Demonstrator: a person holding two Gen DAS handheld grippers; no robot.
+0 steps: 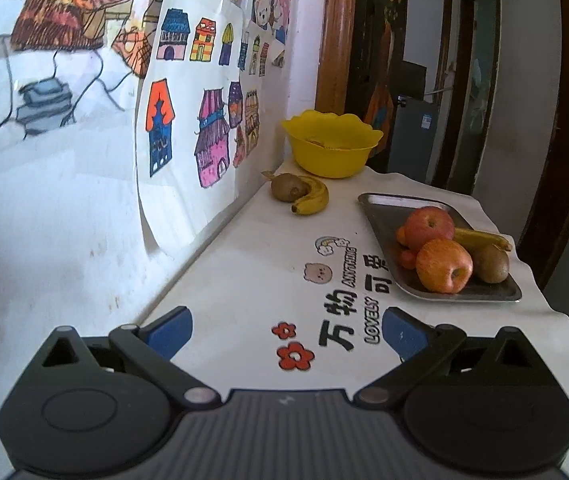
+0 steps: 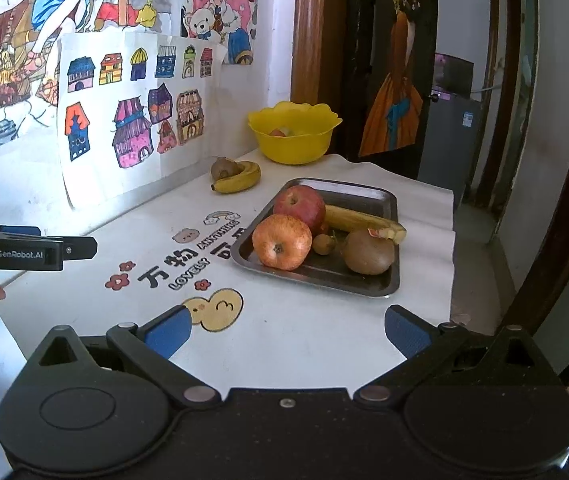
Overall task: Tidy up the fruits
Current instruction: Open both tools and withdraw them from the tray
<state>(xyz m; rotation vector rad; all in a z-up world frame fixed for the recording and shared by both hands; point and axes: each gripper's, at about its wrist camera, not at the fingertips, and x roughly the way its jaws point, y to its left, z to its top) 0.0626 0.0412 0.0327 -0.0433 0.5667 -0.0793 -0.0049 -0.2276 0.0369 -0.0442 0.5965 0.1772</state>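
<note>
Hovering over the near edge of the tabletop (image 2: 284, 340), left tongs (image 1: 286, 332) and right tongs (image 2: 286, 330) both stood wide, holding nothing. Tray (image 2: 380, 284) by the right edge carried two apples (image 2: 282, 246), a banana (image 2: 360, 220) and kiwis (image 2: 368, 252). Loose banana (image 2: 240, 180) and kiwi (image 2: 224, 168) lay along the wall edge; yellow bowl (image 2: 294, 136) at the far corner. Likely pre-grasp: next, close on one fruit.

Soft daylight, fisheye-warped edges
</note>
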